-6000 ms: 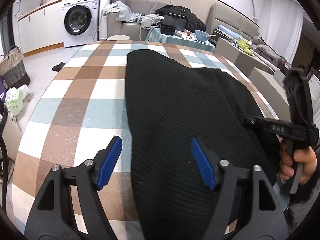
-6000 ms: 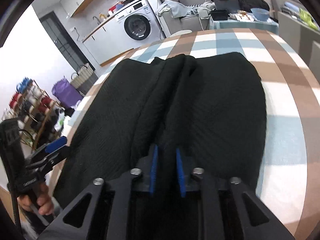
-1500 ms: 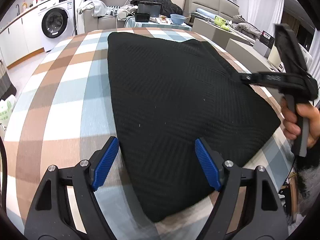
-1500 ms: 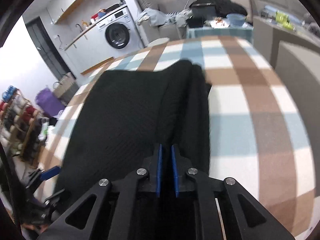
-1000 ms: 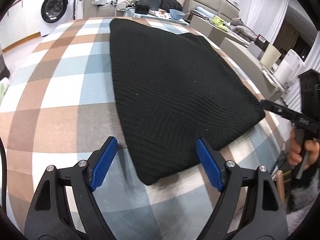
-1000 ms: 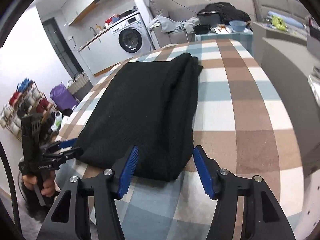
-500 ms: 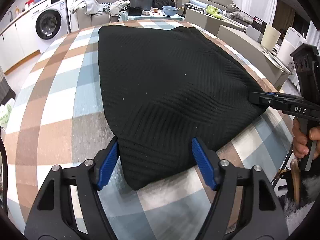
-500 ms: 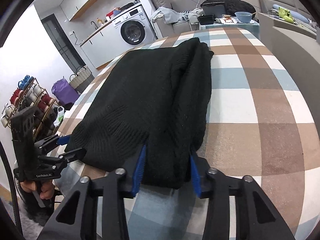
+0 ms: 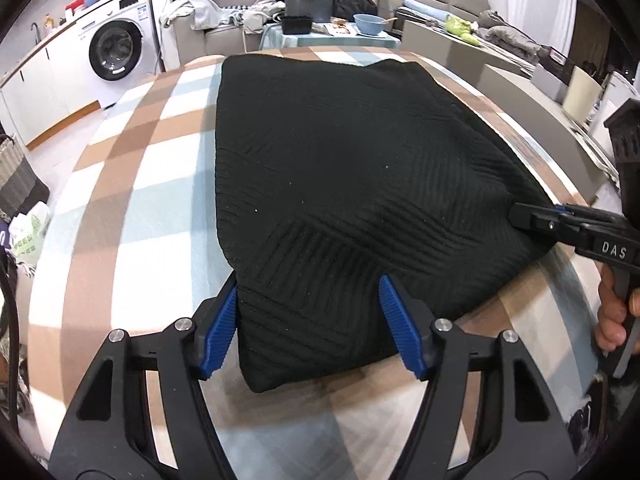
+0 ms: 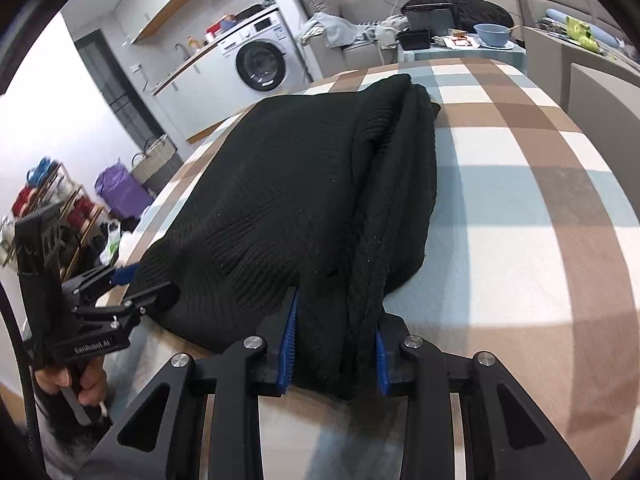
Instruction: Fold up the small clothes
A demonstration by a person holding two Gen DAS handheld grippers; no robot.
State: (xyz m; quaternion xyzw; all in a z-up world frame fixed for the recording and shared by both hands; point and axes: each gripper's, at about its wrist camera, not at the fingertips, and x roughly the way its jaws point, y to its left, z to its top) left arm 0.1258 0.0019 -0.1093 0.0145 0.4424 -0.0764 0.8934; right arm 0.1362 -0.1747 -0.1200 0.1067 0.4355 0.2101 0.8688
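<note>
Black ribbed knit sweater (image 9: 360, 168), folded, on checked tablecloth (image 9: 132, 184).
Soft, thick, limp; sags if lifted. Left gripper (image 9: 310, 326) spread round 6 o'clock corner; right gripper (image 10: 332, 350) spread astride bunched edge, not yet pinching. Best hold: near corners, all layers.

The folded knit garment (image 9: 352, 184) lay on the checked tablecloth (image 9: 132, 208), nearer its right side. The left gripper (image 9: 310, 332) straddled the garment's near left corner; the right gripper (image 10: 332, 344) straddled its near right corner. Behind the table stood a washing machine (image 9: 116, 50) on the left and a sofa (image 9: 224, 28) beside it.
</note>
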